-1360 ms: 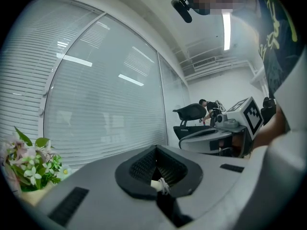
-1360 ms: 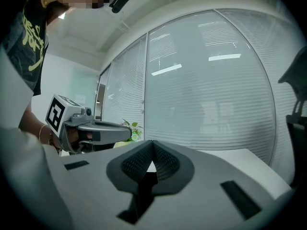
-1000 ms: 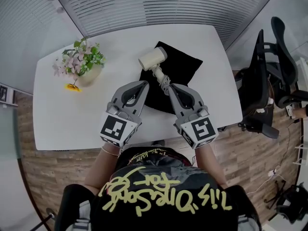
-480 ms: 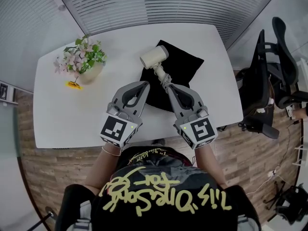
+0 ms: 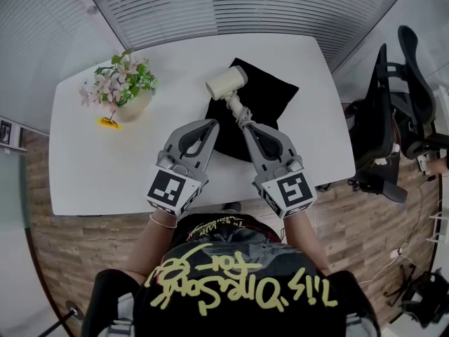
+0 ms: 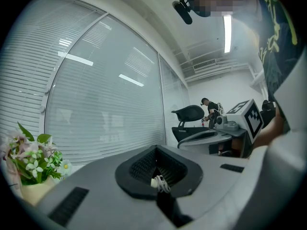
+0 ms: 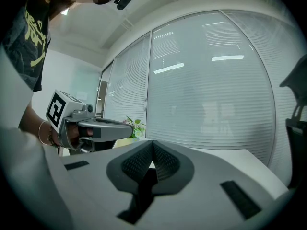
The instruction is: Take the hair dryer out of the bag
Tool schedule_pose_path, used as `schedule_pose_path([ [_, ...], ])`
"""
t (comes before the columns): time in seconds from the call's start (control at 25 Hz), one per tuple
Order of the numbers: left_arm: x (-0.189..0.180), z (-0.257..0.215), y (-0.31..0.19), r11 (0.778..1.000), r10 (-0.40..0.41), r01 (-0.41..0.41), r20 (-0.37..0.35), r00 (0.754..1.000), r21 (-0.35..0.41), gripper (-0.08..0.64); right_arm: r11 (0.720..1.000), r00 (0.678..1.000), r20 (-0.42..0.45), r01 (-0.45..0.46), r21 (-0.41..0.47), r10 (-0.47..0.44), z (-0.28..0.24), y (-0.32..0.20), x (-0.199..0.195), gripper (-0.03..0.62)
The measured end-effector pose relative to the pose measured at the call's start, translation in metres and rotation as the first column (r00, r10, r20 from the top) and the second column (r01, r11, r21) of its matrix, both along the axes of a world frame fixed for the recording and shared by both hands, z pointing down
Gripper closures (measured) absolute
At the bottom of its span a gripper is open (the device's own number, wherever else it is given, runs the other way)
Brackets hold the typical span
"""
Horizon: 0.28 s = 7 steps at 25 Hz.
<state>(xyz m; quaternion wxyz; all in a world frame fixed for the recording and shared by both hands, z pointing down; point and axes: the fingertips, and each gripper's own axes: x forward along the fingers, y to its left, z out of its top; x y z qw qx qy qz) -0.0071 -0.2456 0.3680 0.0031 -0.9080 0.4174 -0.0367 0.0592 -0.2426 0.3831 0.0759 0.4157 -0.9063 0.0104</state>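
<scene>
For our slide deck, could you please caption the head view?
Cream hair dryer lying on black bag; left tool and right tool shut beside its handle.

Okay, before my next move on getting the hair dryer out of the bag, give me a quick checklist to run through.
1. Hair dryer free of the bag: head and handle show on top of it. Ok.
2. Right hand-held gripper gripping the dryer: jaws together, tip at the handle end. Cannot tell.
3. Left hand-held gripper holding the bag down: jaws together at the bag's near edge. Cannot tell.
4. Bare table beside the bag to set the dryer down. Ok.
5. Flower pot apart from bag and dryer. Ok.
</scene>
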Motion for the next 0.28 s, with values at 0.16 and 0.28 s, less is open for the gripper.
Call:
schedule_pose_path([
  [0.16, 0.0002, 0.0008, 0.0005, 1.0, 0.005, -0.005, 0.002, 1.0, -0.004, 0.566, 1.0, 0.999, 0.034, 0.016, 0.02, -0.017, -0.0029, 0.0012, -0.0039, 0.591],
  [0.28, 0.0, 0.004, 0.0019, 1.0, 0.009, -0.009, 0.014, 1.0, -0.024, 0.566, 0.999, 0.998, 0.055, 0.028, 0.036, -0.03, -0.0056, 0.0017, -0.0058, 0.591],
])
